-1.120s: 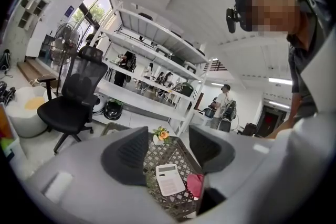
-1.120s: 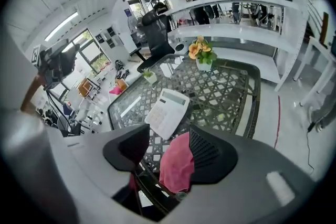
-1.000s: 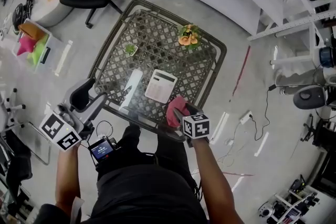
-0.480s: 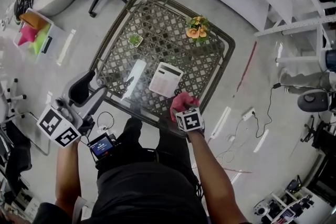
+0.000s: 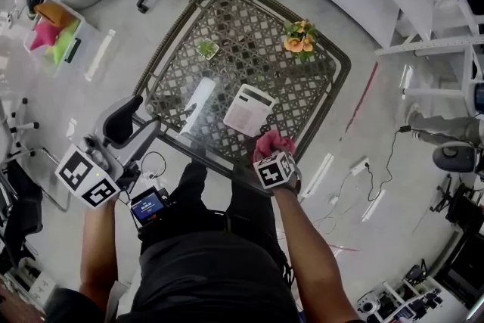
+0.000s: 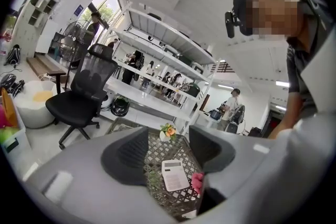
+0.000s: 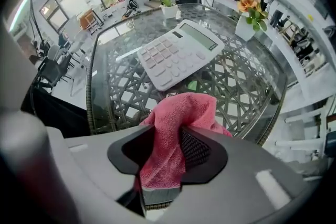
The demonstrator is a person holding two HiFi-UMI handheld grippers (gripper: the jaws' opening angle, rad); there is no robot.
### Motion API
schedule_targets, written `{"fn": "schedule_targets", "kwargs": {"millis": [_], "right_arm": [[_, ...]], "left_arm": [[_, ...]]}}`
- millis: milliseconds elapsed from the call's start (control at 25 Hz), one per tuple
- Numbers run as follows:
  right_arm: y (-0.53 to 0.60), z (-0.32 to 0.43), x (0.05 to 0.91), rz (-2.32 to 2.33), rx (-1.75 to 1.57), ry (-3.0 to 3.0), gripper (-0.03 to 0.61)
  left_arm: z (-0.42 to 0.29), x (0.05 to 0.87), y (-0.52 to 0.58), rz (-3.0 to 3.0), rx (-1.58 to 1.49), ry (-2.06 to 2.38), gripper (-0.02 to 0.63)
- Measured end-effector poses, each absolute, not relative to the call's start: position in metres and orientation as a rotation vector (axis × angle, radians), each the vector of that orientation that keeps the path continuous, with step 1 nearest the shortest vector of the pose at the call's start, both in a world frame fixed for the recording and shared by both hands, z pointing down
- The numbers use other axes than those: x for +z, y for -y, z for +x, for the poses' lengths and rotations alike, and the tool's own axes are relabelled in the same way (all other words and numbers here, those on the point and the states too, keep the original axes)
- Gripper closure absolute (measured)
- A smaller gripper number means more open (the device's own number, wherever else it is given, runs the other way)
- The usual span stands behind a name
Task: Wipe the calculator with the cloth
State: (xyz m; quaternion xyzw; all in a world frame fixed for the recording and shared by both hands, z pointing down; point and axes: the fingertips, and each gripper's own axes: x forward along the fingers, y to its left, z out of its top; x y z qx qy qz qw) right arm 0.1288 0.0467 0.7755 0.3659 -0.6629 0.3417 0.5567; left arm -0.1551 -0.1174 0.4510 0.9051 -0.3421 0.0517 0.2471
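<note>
Its jaws having just closed in, the right gripper (image 7: 168, 144) pinches a bunched fold of the soft, limp cloth (image 7: 181, 110) just beside the light, likely slide-prone calculator (image 7: 176, 52) on the glass table (image 7: 91, 81), while the left gripper (image 6: 168, 145) gapes empty.

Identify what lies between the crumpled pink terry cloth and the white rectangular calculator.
Only bare glass tabletop separates the pink terry cloth from the white rectangular calculator, as the right gripper view shows.

It was an open workshop-lab: tiered white shelving racks (image 6: 157, 50) at centre, a black mesh office chair (image 6: 86, 86) at left, a white power strip (image 5: 355, 167) on the glossy grey floor (image 5: 401, 246).
</note>
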Motion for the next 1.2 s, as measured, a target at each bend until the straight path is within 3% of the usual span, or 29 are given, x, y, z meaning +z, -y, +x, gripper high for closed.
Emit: {"fn": "schedule_targets", "kwargs": {"millis": [280, 760, 1200], "right_arm": [[-0.043, 0.135, 0.769, 0.838, 0.718, 1.529, 0.500], [0.032, 0.135, 0.715, 1.055, 0.527, 1.598, 0.505], [0.125, 0.067, 0.712, 0.951, 0.254, 1.693, 0.505]], "left_arm": [[-0.164, 0.449, 0.119, 2.461, 0.123, 0.947, 0.353], [-0.193, 0.453, 0.120, 2.430, 0.095, 0.989, 0.353], [-0.225, 0.464, 0.113, 2.375, 0.106, 1.041, 0.353]]}}
